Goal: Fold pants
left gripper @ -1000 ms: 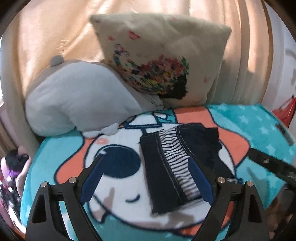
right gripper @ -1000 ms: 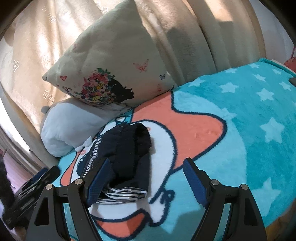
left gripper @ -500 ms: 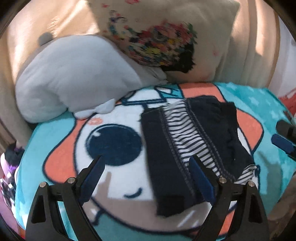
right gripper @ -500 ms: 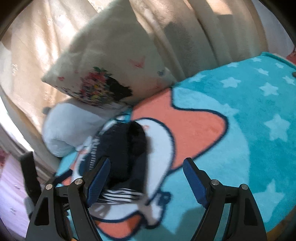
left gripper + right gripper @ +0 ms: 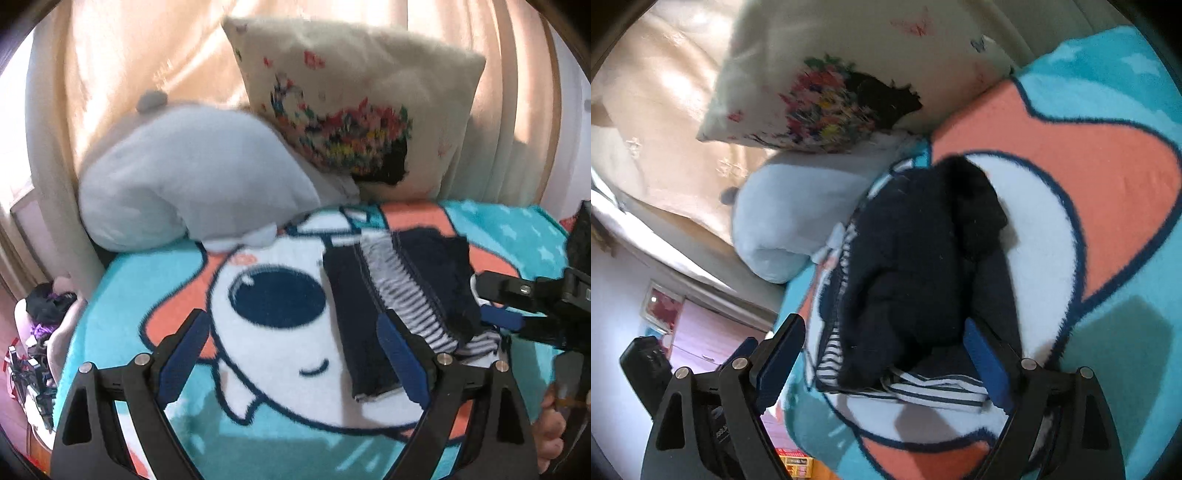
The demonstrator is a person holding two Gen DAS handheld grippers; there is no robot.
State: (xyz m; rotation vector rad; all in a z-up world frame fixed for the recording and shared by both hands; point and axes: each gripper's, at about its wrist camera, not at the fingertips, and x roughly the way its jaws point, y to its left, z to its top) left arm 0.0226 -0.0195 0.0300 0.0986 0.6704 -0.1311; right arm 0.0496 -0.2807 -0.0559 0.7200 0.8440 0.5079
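i'm holding both the left gripper (image 5: 291,354) and right gripper (image 5: 882,360) released. the pants (image 5: 402,295) are lying folded on the blanket (image 5: 155,280), toward two o'clock in the left view.

The pants (image 5: 402,295) are dark navy with a white-and-navy striped lining, and they lie as a folded bundle on the cartoon blanket (image 5: 280,354) that covers the bed. In the left wrist view the bundle forms a long block, with a stitched navy panel on its left, a striped band (image 5: 406,291) running down its middle and bunched navy cloth on its right. In the right wrist view the navy cloth is piled and rumpled, and a striped edge (image 5: 934,387) sticks out flat at the near end.
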